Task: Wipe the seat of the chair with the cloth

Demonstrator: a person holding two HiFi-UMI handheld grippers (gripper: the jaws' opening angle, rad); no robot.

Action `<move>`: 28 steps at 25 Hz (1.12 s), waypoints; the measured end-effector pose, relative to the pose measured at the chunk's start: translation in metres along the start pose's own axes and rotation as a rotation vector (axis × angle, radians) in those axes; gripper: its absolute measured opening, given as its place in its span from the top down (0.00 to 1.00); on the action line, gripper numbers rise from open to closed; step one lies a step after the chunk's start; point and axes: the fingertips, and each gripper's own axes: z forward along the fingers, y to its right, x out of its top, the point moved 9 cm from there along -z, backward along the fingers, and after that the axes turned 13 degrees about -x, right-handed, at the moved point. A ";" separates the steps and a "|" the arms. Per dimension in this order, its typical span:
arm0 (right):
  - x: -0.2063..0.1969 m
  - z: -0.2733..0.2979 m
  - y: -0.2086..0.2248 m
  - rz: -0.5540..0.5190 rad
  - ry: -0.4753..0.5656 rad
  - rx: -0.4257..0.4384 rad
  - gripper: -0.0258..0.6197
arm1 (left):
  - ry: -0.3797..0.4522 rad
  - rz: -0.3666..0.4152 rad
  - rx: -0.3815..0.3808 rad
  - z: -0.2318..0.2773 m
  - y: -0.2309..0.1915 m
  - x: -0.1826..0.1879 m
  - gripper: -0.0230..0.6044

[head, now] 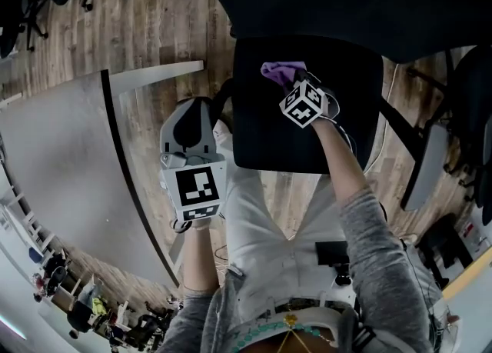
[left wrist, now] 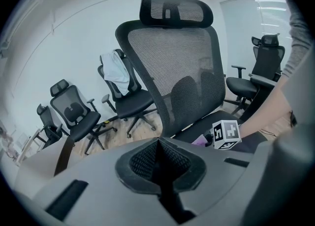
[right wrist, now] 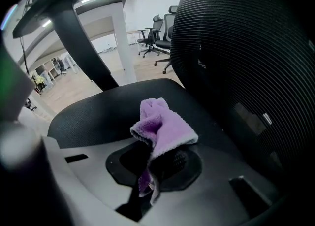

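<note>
The black chair seat (head: 261, 113) lies in front of me in the head view, its mesh backrest (left wrist: 182, 67) upright behind it. A purple cloth (right wrist: 162, 126) is bunched in my right gripper (right wrist: 152, 168), which is shut on it over the back part of the seat (right wrist: 98, 116). In the head view the cloth (head: 280, 73) shows just beyond the right gripper's marker cube (head: 306, 104). My left gripper (head: 191, 151) hangs off the seat's left side, jaws closed on nothing (left wrist: 160, 163).
A white desk (head: 61, 159) with a dark edge stands to my left. Other black office chairs (left wrist: 76, 114) stand around on the wooden floor (head: 161, 36). An armrest (head: 427, 163) juts at the right. A table leg (right wrist: 123, 43) rises beyond the seat.
</note>
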 end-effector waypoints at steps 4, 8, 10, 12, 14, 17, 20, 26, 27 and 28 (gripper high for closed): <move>-0.009 -0.002 0.006 -0.001 -0.014 -0.008 0.89 | 0.002 -0.001 0.001 0.000 0.001 0.000 0.96; -0.017 -0.005 0.013 0.006 -0.031 -0.019 0.89 | -0.001 0.002 0.003 0.000 0.000 0.000 0.96; -0.023 -0.007 0.016 0.010 -0.042 -0.025 0.89 | -0.001 0.003 0.004 0.000 0.000 0.000 0.96; -0.028 -0.009 0.019 0.014 -0.052 -0.032 0.89 | -0.001 0.003 0.004 0.000 0.000 0.000 0.96; -0.033 -0.011 0.023 0.013 -0.061 -0.040 0.89 | -0.001 0.004 0.003 -0.001 -0.001 0.000 0.96; -0.041 -0.014 0.028 0.015 -0.073 -0.049 0.89 | -0.002 0.004 0.004 0.000 -0.002 0.001 0.96; -0.049 -0.018 0.032 0.025 -0.084 -0.060 0.89 | -0.003 0.005 0.006 -0.001 -0.001 0.002 0.96; -0.066 -0.025 0.042 0.043 -0.109 -0.081 0.89 | -0.006 0.010 0.010 0.000 0.001 0.003 0.96; -0.069 -0.026 0.043 0.047 -0.114 -0.084 0.89 | -0.006 0.010 0.010 0.000 0.000 0.003 0.96; -0.072 -0.028 0.045 0.050 -0.118 -0.086 0.89 | -0.006 0.010 0.010 0.000 0.000 0.003 0.96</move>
